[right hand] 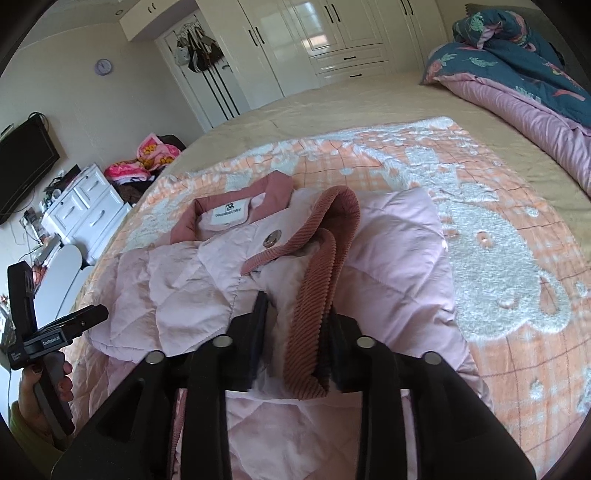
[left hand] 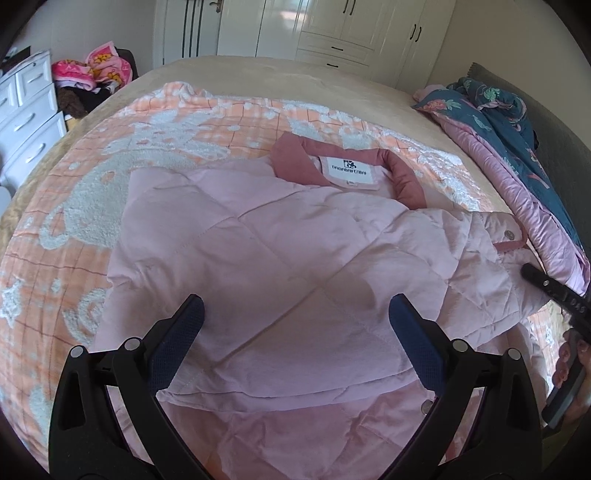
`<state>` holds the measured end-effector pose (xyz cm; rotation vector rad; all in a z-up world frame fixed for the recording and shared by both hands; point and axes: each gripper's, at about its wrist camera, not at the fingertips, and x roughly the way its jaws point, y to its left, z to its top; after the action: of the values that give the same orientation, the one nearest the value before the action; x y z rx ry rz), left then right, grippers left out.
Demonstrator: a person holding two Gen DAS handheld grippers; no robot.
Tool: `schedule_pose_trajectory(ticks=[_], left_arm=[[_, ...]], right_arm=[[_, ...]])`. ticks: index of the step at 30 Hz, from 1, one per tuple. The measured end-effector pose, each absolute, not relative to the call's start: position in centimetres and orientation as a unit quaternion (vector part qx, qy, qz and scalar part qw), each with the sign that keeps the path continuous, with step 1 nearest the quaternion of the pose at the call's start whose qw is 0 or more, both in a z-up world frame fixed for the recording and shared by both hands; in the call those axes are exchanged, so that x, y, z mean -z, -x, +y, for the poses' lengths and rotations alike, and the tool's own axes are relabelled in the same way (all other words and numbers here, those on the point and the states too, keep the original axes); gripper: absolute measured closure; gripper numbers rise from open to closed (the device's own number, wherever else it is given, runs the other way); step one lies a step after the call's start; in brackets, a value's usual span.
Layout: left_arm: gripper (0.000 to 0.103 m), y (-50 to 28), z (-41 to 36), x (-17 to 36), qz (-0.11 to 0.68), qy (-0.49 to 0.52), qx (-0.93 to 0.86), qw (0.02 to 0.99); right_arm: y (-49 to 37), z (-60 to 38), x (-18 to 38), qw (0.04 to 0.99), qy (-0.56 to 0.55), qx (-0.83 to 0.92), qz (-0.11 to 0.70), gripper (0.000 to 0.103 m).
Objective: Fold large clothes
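So the pale pink quilted puffer jacket (left hand: 258,236) is lying on the peach and white fleece blanket (left hand: 74,206) spread over the bed, collar end pointing away toward the white wardrobe (left hand: 332,33). Its dusty rose collar (left hand: 402,181) is open, with a white brand label (left hand: 349,171) showing inside.

The left gripper (left hand: 295,343) is spread wide, blue padded fingers (left hand: 177,343) hanging over the near part of the jacket with nothing between them. Folded quilted fabric fills the gap below, but whether the tips touch it I can't tell.

The right gripper (right hand: 295,343) is a different story: its jaws are pinched close together on the ribbed rose corduroy cuff (right hand: 314,295) of a sleeve, which loops up ahead of the fingers and lies across the jacket's chest. A metal snap button (right hand: 271,236) sits just beyond that loop.

Off to the right a navy floral quilt with pink lining (right hand: 517,74) is bunched up, well apart from the jacket.
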<state>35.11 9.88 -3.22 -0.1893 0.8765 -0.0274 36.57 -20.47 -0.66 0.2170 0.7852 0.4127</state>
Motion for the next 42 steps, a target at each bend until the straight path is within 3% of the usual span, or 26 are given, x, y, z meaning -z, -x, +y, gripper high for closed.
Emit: schedule_pose_trajectory(ticks=[3,5,21,31,42], left_arm=[[0.009,-35.2,9.8,3.4,0.425,0.089,0.01,0.901],[0.009,-35.2,10.0,3.5,0.426,0.094,0.01,0.9],[0.008,-35.9,9.7,7.3,0.462,0.073,0.006,0.884],[0.008,-35.8,9.5,7.5,0.465,0.073,0.006,0.882],[0.009,-34.5,9.1,5.6,0.464,0.066,0.014,0.883]], right_arm=[[-35.6,-20.2,-0.9,0.915,-0.079,-0.185,0.349,0.052],[-35.2,-19.8,-1.5,0.921,-0.064,-0.187,0.337,0.049],[-34.4,-12.0,-0.3,0.895,0.033,-0.257,0.363,0.042],[-36.1,-12.2,4.4,0.866,0.026,-0.235,0.441,0.038],[-35.9,-13.2,4.6,0.862,-0.016,-0.239,0.447,0.034]])
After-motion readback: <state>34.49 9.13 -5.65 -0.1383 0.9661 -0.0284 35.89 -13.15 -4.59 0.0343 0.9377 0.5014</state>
